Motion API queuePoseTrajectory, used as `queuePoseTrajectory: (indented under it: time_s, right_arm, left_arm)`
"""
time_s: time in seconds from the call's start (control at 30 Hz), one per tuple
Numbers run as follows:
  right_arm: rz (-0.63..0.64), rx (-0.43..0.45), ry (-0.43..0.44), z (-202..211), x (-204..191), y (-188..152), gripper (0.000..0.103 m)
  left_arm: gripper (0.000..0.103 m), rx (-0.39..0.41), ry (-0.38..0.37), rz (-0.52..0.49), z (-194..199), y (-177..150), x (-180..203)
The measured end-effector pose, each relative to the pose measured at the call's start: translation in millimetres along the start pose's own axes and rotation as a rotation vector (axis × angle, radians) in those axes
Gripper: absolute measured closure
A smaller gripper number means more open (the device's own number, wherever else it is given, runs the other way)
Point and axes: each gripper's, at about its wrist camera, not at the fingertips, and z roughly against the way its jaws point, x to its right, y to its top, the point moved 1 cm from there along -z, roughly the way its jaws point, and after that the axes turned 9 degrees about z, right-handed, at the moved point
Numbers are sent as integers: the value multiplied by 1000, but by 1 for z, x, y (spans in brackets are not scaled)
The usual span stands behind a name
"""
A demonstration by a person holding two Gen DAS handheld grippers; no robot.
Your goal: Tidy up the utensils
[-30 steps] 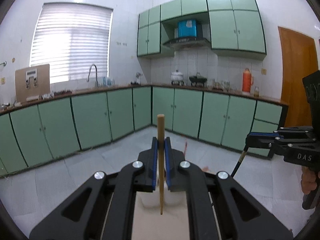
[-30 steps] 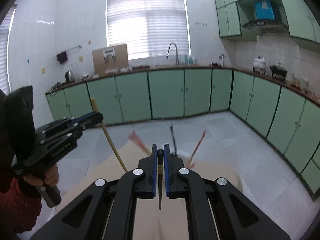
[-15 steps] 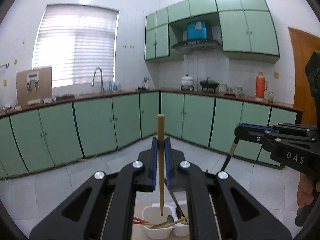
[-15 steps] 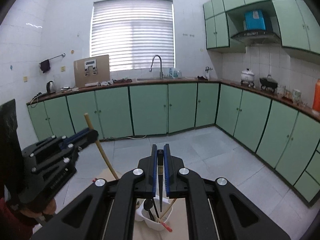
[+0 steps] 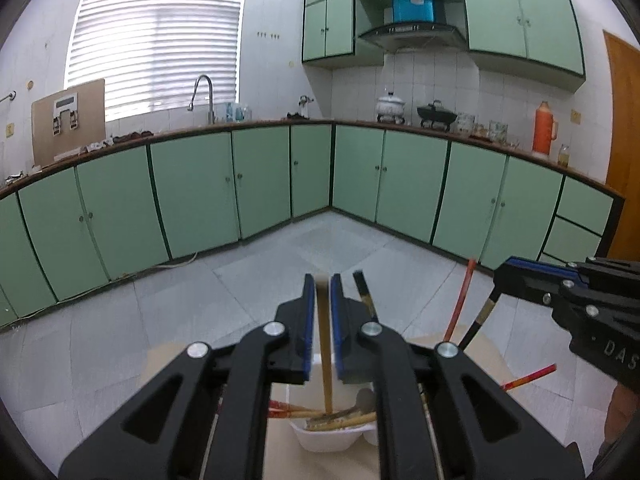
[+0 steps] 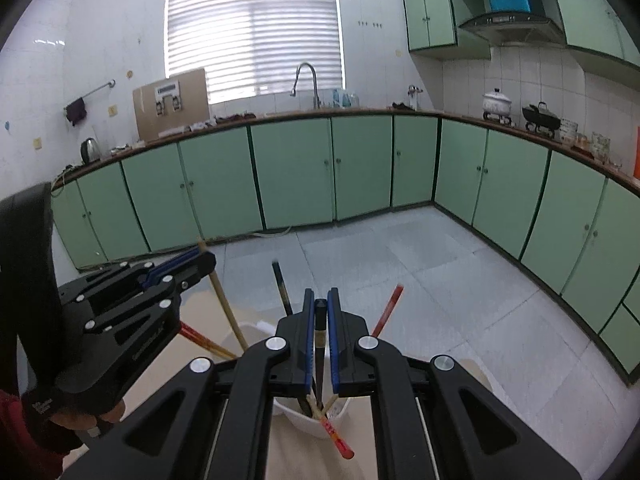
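A pale wooden chopstick [image 5: 325, 344] is pinched upright between the blue-lined jaws of the left gripper [image 5: 322, 292], its top end level with the jaw tips and its lower end reaching down into a white plastic utensil holder [image 5: 328, 438]. That lower tip is seen just above several tan and red chopsticks lying across the holder's compartment.

A black chopstick with a pale band [image 6: 320, 344] is pinched in the same upright way between the jaws of the right gripper [image 6: 320, 306], and its lower part descends into the white holder among other sticks.

Around the grippers, a red chopstick [image 6: 387, 310] and another black chopstick [image 6: 282, 286] are seen standing tilted out of the holder. A further red-ended chopstick [image 6: 336, 438] lies over the holder's near rim.

The holder rests on a beige counter [image 5: 486, 354]. Green cabinets [image 5: 192, 196] and a grey tiled floor [image 5: 256, 276] fill the background.
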Motion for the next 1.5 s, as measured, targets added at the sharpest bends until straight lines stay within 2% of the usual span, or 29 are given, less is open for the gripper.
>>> queuePoseTrajectory:
  time_s: [0.03, 0.07, 0.17, 0.33, 0.37, 0.43, 0.47, 0.5, 0.6, 0.63, 0.7, 0.8, 0.9, 1.1, 1.5]
  right_arm:
    - [4, -12, 0, -2, -1, -3, 96]
    - [8, -19, -2, -4, -2, -5, 95]
    - [6, -15, -12, 1, -2, -11, 91]
    - [-43, 20, -40, 26, 8, -17, 71]
    - [-48, 26, -45, 31, 8, -18, 64]
    - [-58, 47, -63, 47, 9, -24, 56]
    - [-65, 58, -66, 54, 8, -28, 51]
    - [-71, 62, -71, 60, 8, -30, 44]
    - [-84, 80, -93, 78, 2, -41, 34]
    - [-84, 87, -99, 86, -2, -47, 31]
    - [-89, 96, -116, 97, -10, -57, 16]
    - [-94, 115, -127, 112, -22, -70, 9]
    - [-87, 124, -145, 125, -36, -85, 6]
    - [-98, 131, -130, 145, -55, -106, 6]
    - [-73, 145, -116, 180, -86, -120, 6]
  left_arm:
    - [78, -9, 2, 5, -2, -1, -1]
    - [67, -11, 2, 9, -1, -2, -3]
    - [64, -2, -7, 11, 6, -4, -6]
    - [53, 38, -8, 13, 32, -4, -11]
    - [50, 45, -4, 14, 37, -5, -12]
    - [41, 65, -5, 23, 52, -9, -14]
    - [34, 75, -2, 26, 59, -11, -15]
    - [28, 93, 3, 33, 69, -15, -16]
    - [18, 115, -15, 56, 93, -28, -18]
    - [17, 116, -17, 64, 98, -31, -18]
    - [13, 124, -11, 80, 113, -43, -20]
    - [13, 132, 0, 76, 130, -59, -20]
    - [12, 131, 9, 52, 147, -75, -19]
    - [10, 128, 19, 39, 181, -94, -22]
    - [9, 160, 15, 53, 237, -112, -17]
